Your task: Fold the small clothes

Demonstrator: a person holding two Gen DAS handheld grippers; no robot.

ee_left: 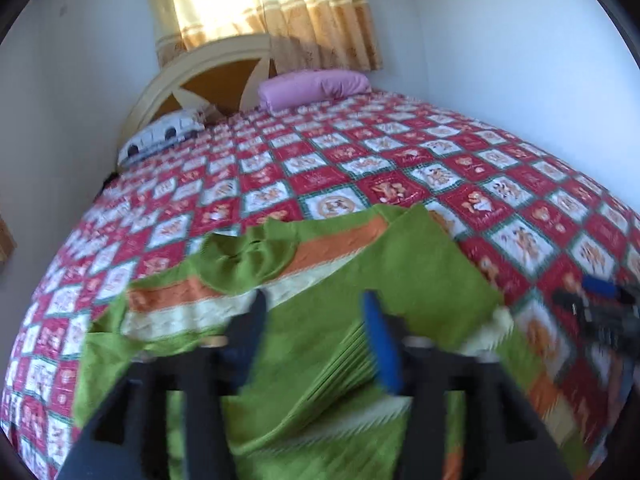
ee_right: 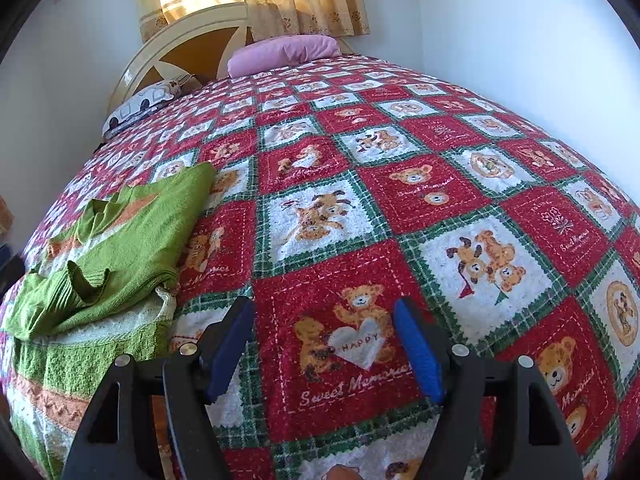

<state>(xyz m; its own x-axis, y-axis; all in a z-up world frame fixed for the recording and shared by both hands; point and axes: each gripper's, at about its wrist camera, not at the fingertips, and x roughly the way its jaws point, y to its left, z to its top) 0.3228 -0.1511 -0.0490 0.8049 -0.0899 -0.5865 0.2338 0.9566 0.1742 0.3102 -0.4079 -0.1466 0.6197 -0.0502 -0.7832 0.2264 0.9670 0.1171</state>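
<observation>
Teddy-bear bedspread (ee_right: 360,208) covers the bed; on it, nearest the foot, lies the green striped sweater (ee_right: 120,232). Left gripper (ee_left: 316,332) hovers spread above its folds; right gripper (ee_right: 324,344) gapes beside it.

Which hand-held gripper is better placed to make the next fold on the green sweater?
Left. The left hand-held gripper is open directly over the green sweater. The right hand-held gripper is open over bare bedspread, with the sweater off to its left.
</observation>
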